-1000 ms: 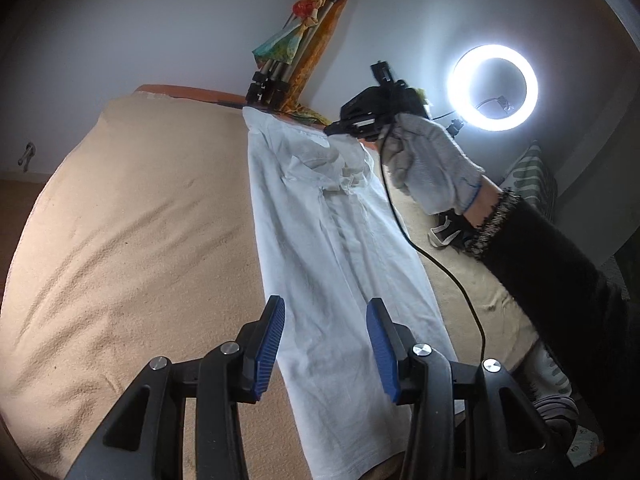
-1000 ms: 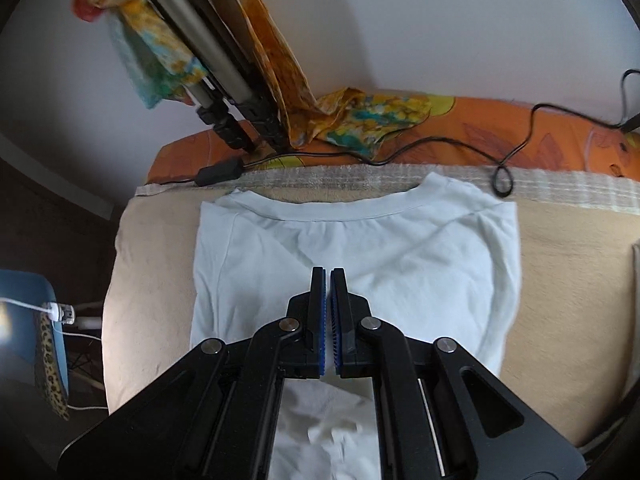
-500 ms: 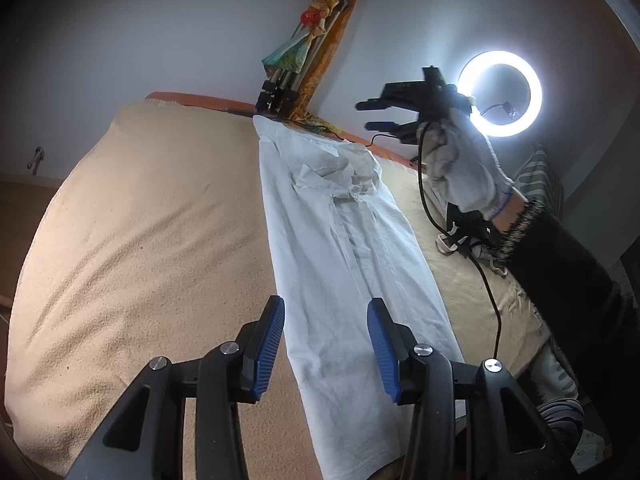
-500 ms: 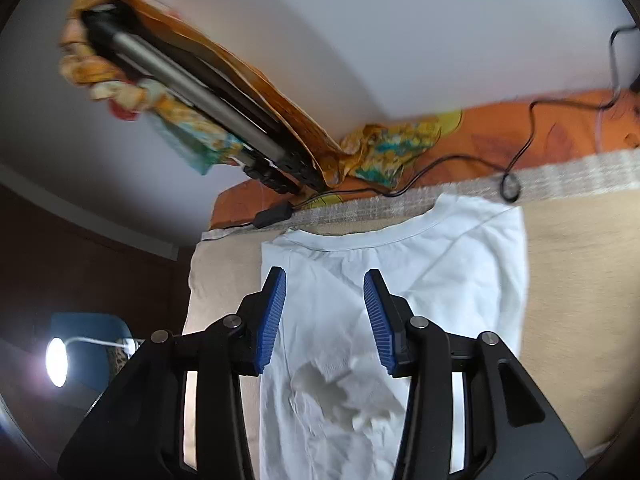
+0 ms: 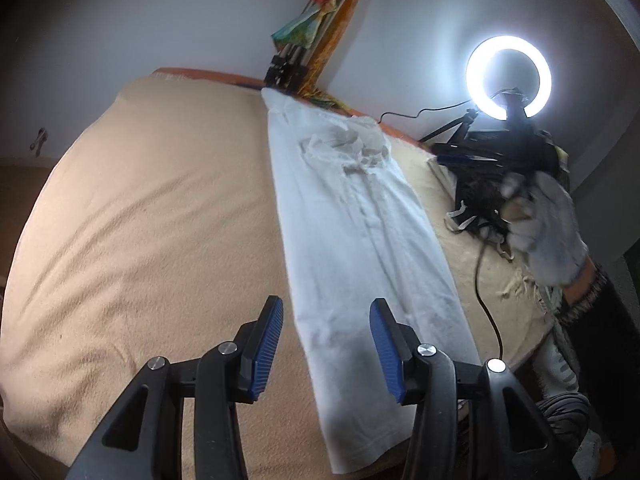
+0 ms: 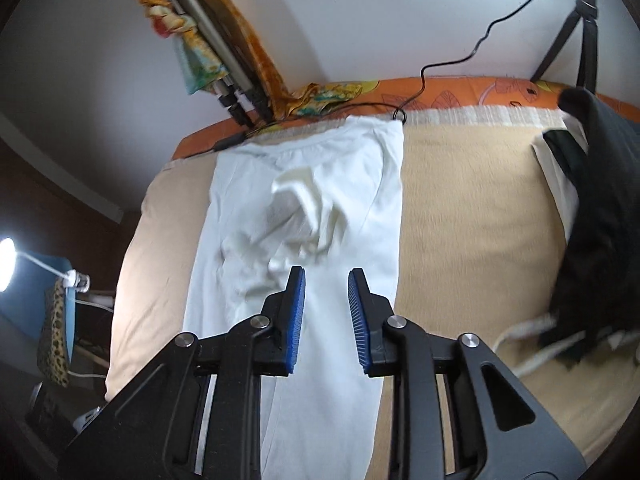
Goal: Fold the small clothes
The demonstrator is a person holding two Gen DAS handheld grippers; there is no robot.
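Covering nearly the whole of both views, a tan blanket (image 5: 152,240) lies over the bed, softly creased, with an orange patterned sheet (image 6: 460,88) showing along its far edge against a plain pale wall (image 5: 180,20). A white garment (image 5: 360,240) lies on the blanket, folded into a long narrow strip that runs from the near edge to the far one, with a rumpled bunch of cloth sitting on top near its far end. A folded tripod (image 6: 216,40) draped in colourful fabric leans against the wall just beyond the garment's far end. A lit ring light (image 5: 508,76) stands at the right of the bed, a black cable (image 6: 480,44) trailing from it. Dark clothing (image 6: 592,208) is heaped on the blanket's right side. A bright lamp (image 6: 6,252) glows low at the left, beside the bed.

The left gripper (image 5: 326,344) hovers over the near end of the strip, jaws apart and just widened, nothing between them. The right gripper (image 6: 326,316) hangs above the strip's middle, its jaws parted but just narrowing, with nothing clamped. A gloved hand (image 5: 548,224) holds it, blurred, at the bed's right side.
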